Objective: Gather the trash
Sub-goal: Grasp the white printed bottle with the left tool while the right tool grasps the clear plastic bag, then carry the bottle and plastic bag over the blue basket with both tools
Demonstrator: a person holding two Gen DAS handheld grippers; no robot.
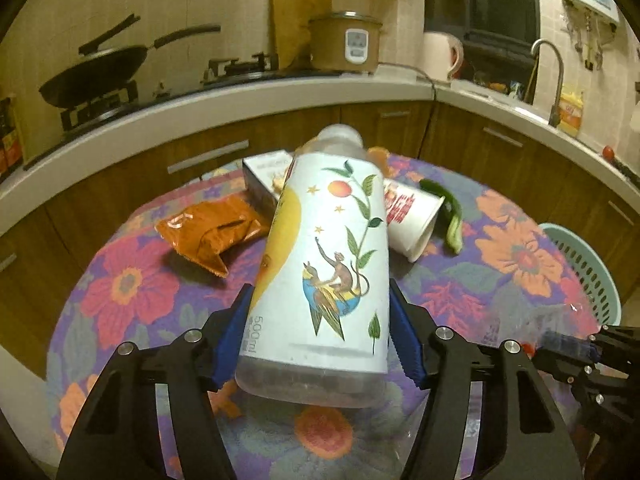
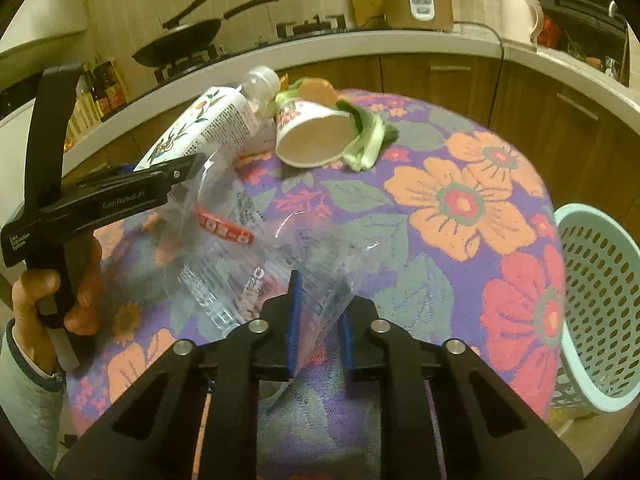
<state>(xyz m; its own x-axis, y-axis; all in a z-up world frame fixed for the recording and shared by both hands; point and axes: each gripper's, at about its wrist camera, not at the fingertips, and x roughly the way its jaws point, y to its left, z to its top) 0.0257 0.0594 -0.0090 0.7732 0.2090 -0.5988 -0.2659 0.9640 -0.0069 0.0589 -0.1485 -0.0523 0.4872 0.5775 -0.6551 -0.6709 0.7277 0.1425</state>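
Left wrist view: a plastic bottle [image 1: 320, 264] is clamped between the fingers of the left gripper [image 1: 320, 340], lifted above the table [image 1: 120, 280]. A clear bag [image 2: 256, 264] is pinched at its edge by the right gripper [image 2: 318, 316], its mouth held up beside the bottle. Beyond the fingers, an orange wrapper [image 1: 208, 232], a box [image 1: 264, 176], a paper cup [image 2: 312, 136] and vegetable scraps [image 2: 368, 144] are left uncollected. Nothing is judged bagged yet.
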